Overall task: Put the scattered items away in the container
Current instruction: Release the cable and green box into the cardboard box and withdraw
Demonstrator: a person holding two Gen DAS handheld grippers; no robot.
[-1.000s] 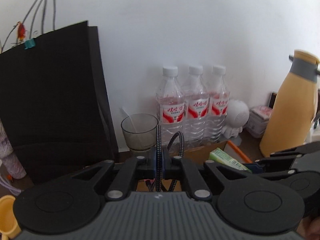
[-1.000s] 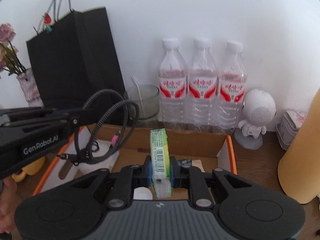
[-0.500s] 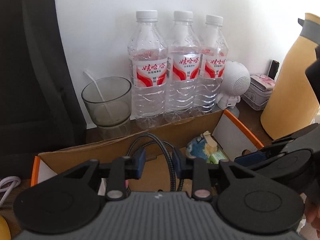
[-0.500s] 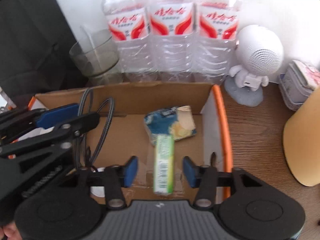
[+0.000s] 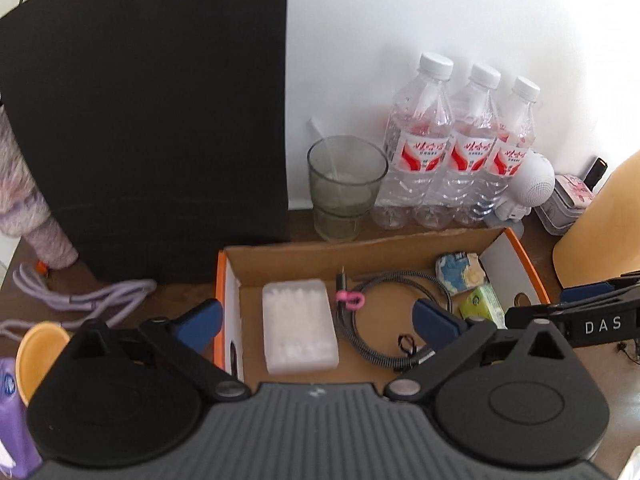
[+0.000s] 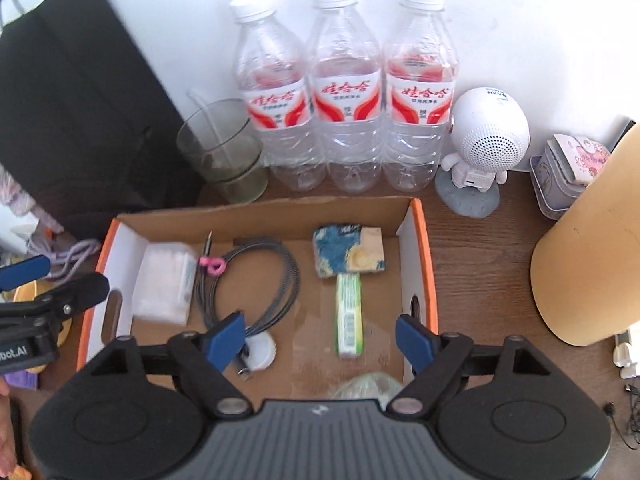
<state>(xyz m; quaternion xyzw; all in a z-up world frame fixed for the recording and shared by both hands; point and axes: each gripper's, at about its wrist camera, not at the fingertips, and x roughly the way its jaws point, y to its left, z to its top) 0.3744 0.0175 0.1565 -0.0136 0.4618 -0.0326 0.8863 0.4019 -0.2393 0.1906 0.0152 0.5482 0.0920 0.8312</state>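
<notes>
While both sets of jaws are opening above the cardboard box, nothing sits pressed between any pads.
Left gripper [image 5: 316, 322]: released, jaws spreading wide; one blue pad hangs over the box's left wall, the other over the coiled cable; nothing held.
Right gripper [image 6: 320, 338]: released, jaws widening; the green packet lies on the box floor between the pads, touching neither.
Green packet [image 6: 349, 316]: flat, long axis running front to back, its far end against the blue-and-yellow pouch [image 6: 349, 250].
Black cable [image 6: 256, 280]: coiled on the box floor left of centre, with a pink tie [image 6: 212, 264] at its left side.
Clear plastic case [image 5: 298, 326]: flat inside the box, close to the left wall, just beside the cable.
White cap [image 6: 260, 352]: on the box floor at the near end of the coil.
Cardboard box [image 6: 420, 240]: open-topped, orange-edged, on the brown table [image 6: 480, 272].
Behind the box: glass cup [image 6: 224, 152], three water bottles [image 6: 346, 92], a small white robot figure [image 6: 486, 140], all along the white wall.
Left of the box: black paper bag [image 5: 152, 112]; lilac cord [image 5: 84, 298] loose on the table.
Right of the box: tall yellow flask [image 6: 592, 248], small tin [image 6: 568, 168] behind it.
</notes>
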